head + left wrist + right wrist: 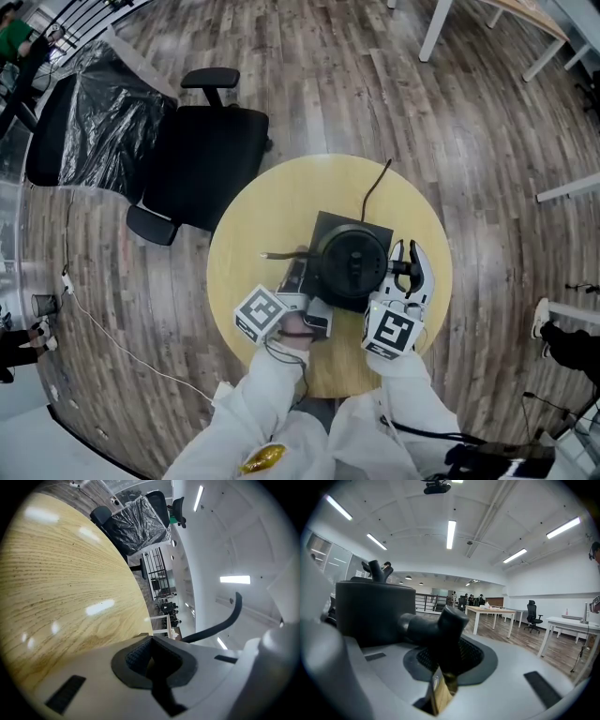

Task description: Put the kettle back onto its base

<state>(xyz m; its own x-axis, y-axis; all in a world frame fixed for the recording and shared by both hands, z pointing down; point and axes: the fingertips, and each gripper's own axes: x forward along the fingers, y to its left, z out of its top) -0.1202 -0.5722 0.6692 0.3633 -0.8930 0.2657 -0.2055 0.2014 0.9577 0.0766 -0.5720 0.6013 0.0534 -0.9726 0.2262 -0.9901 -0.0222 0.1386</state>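
The black kettle (pixel 349 261) stands over its flat black base (pixel 330 225) in the middle of the round wooden table (pixel 272 206); I cannot tell whether it rests fully on it. My right gripper (pixel 405 270) is shut on the kettle's handle (pixel 436 630) at the kettle's right side, and the kettle body (pixel 370 611) fills the left of the right gripper view. My left gripper (pixel 298 279) lies on its side at the base's front-left edge. Its jaws (pixel 151 660) are closed with a dark edge between the pads. The base's cord (pixel 375 183) runs off the table's far side.
A black office chair (pixel 202 159) stands against the table's far-left rim, with a plastic-covered chair (pixel 89 131) behind it. White table legs (pixel 436 28) stand farther off. A thin cable (pixel 103 328) trails over the wooden floor at the left.
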